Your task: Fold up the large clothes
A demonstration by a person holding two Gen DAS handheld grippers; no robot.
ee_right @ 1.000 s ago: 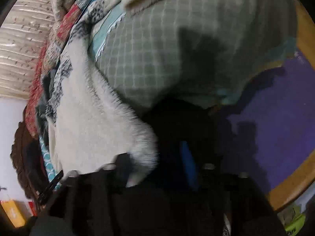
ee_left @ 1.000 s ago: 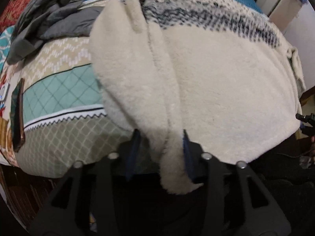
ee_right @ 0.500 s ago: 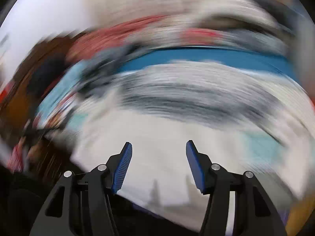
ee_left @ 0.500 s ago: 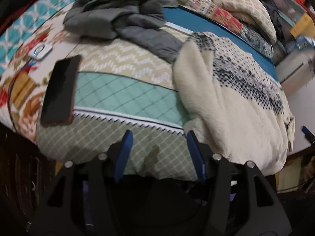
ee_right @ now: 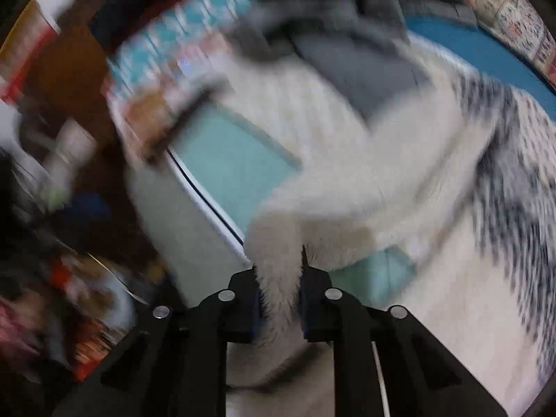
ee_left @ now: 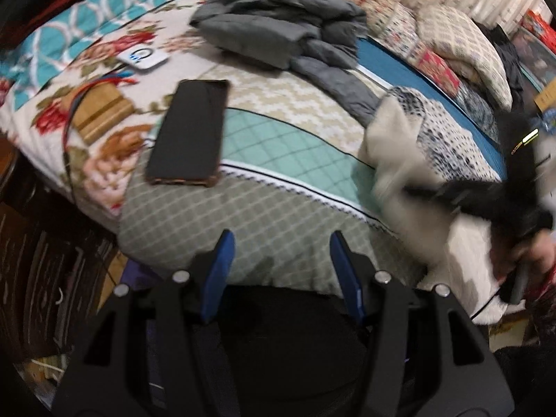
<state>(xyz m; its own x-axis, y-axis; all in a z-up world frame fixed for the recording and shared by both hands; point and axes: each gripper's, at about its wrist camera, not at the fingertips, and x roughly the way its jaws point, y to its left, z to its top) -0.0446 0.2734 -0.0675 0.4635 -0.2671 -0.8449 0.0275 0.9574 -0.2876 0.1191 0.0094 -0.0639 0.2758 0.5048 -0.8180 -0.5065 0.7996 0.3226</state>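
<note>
A cream fleece sweater (ee_left: 420, 160) with a black dotted band lies at the right of the bed. My left gripper (ee_left: 279, 255) is open and empty at the bed's front edge, left of the sweater. My right gripper (ee_right: 279, 271) is shut on the sweater's cream sleeve (ee_right: 278, 267), which hangs between the jaws. The rest of the sweater (ee_right: 451, 208) spreads to the right in the blurred right wrist view. The right gripper's black body (ee_left: 486, 201) shows blurred over the sweater in the left wrist view.
A black phone (ee_left: 189, 137) lies on the patterned quilt (ee_left: 278, 139). A grey jacket (ee_left: 278, 31) is heaped at the back. A white device (ee_left: 142, 57) with a cable sits left. Pillows (ee_left: 465, 48) at back right. Dark floor lies left of the bed.
My left gripper let go of the cream sleeve, opened and drew back left. My right gripper swung over the bed, opened, then shut on the sleeve.
</note>
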